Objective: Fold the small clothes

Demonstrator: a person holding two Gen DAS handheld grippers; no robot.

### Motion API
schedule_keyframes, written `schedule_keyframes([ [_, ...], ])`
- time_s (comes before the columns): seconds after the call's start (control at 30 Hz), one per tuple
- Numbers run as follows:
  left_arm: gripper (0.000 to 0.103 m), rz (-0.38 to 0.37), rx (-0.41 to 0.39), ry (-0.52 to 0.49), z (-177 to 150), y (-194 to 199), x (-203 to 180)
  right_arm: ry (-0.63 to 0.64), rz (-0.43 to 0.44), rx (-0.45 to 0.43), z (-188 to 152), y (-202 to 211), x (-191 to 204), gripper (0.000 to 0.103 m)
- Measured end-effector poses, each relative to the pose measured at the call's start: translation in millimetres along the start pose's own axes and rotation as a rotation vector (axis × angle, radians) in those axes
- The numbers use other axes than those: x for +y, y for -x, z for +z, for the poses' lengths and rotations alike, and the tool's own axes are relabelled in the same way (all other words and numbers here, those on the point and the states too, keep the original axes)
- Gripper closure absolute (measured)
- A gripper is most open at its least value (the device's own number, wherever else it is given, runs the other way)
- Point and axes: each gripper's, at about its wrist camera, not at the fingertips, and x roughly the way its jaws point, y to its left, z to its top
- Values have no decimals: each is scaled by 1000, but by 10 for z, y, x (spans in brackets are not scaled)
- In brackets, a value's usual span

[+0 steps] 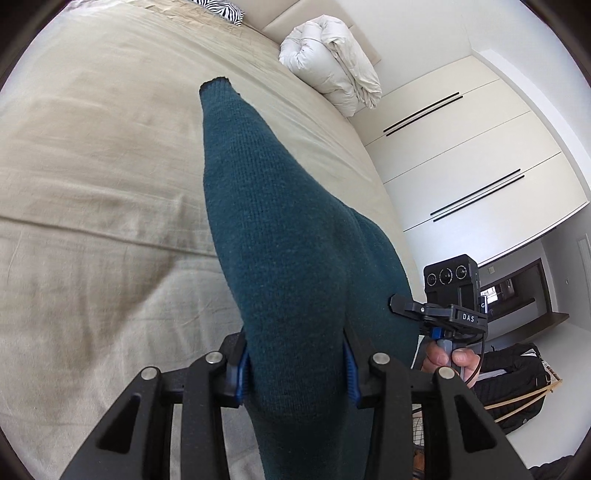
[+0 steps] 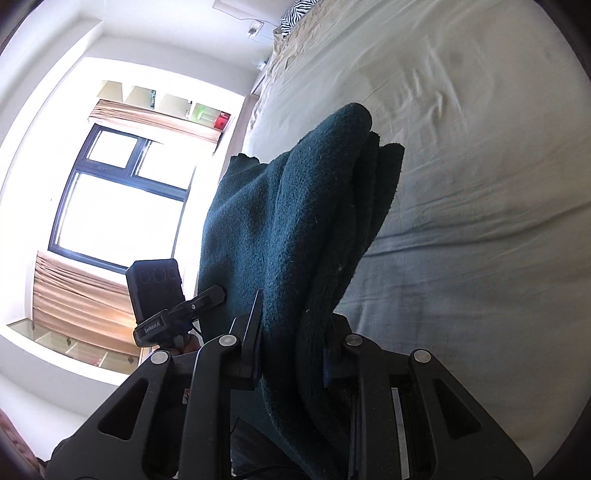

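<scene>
A dark teal knitted garment [image 1: 280, 229] hangs in the air above the bed, stretched between both grippers. My left gripper [image 1: 295, 363] is shut on one part of it, the cloth bunched between the blue pads. My right gripper [image 2: 291, 347] is shut on another part of the same garment [image 2: 295, 221], which drapes in thick folds over its jaws. In the left wrist view the right gripper [image 1: 402, 308] shows at the right, pinching the cloth's edge. In the right wrist view the left gripper [image 2: 216, 293] shows at the left, against the cloth.
A beige bedsheet [image 1: 92, 184] covers the wide bed below. A rolled white duvet [image 1: 332, 70] lies at the far end, with a zebra pillow [image 1: 221, 9] beyond. White wardrobes [image 1: 461, 155] stand to the right; a bright window [image 2: 118, 199] is on the other side.
</scene>
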Motion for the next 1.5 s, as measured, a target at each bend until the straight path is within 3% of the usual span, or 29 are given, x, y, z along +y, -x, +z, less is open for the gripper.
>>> schedule_keyframes([
  [0.2, 59, 32, 45, 84, -284, -224, 535, -107, -21, 36, -230, -517, -415, 82],
  [0.3, 58, -49, 22, 134, -388, -210, 750, -190, 45, 19, -303, -602, -714, 81],
  [0.43, 56, -70, 27, 132, -424, -198, 808, -244, 123, 9, -356, -665, -927, 81],
  [0.67, 53, -69, 4, 135, -382, -218, 737, -248, 161, -16, -418, -643, -969, 80],
  [0.73, 52, -59, -20, 146, -452, -157, 730, -255, 157, -44, -478, -710, -889, 79],
  [0.83, 41, -24, -90, 136, -529, 54, 693, -248, 129, -96, -560, -552, -893, 79],
  [0.97, 22, 53, -195, 67, -681, 393, 507, -260, 97, -187, -781, -266, -910, 78],
  [1.1, 1, 208, -305, -82, -873, 681, 140, -244, 52, -293, -1064, 32, -854, 78],
  [1.23, 0, 439, -404, -261, -940, 876, -366, -175, -65, -402, -1246, 288, -585, 78],
  [1.33, 0, 642, -558, -390, -1020, 1060, -779, -59, -221, -460, -1293, 450, -214, 74],
  [1.4, 0, 741, -669, -481, -1061, 1151, -1048, 43, -347, -515, -1324, 548, 106, 50],
  [1.5, 0, 802, -799, -531, -1139, 1301, -1306, 231, -510, -622, -1442, 578, 693, 45],
])
